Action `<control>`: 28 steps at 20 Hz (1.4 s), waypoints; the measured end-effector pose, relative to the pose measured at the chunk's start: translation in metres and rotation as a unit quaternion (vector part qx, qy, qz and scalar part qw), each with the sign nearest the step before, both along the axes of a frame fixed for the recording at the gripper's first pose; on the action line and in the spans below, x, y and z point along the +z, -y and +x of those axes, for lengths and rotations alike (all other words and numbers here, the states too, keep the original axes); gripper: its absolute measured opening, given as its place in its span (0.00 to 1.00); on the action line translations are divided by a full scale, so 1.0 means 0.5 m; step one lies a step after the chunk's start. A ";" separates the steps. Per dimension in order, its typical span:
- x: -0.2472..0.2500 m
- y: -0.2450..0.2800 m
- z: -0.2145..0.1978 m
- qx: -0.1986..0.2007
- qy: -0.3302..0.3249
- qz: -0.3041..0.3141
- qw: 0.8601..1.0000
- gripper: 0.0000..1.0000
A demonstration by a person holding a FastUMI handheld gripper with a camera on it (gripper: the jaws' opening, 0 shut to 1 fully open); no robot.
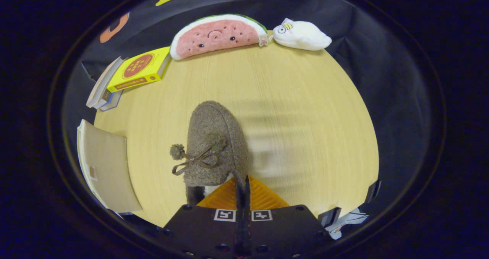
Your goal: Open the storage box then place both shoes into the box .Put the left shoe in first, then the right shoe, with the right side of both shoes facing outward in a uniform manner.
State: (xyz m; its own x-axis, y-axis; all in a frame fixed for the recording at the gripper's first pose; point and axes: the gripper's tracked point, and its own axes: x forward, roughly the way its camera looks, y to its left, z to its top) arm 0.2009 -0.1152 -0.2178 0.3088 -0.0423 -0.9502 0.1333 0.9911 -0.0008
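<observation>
— Where's the shoe?
— The brown fuzzy shoe (216,144) hangs toe-forward just ahead of the gripper (243,182), whose fingers are clenched together on its heel rim.
— Room around it?
— Bare wooden table (305,110) to the right and beyond. The storage box (107,167) sits at the left edge; books (130,75), a watermelon plush (217,35) and a white plush (301,35) line the far rim.
</observation>
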 end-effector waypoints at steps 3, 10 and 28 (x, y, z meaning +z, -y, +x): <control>0.069 -0.024 -0.004 0.015 0.027 0.002 1.000 0.00; 0.187 -0.157 -0.061 0.054 0.027 0.054 0.997 0.00; 0.276 -0.647 -0.120 0.064 0.073 0.149 0.984 0.00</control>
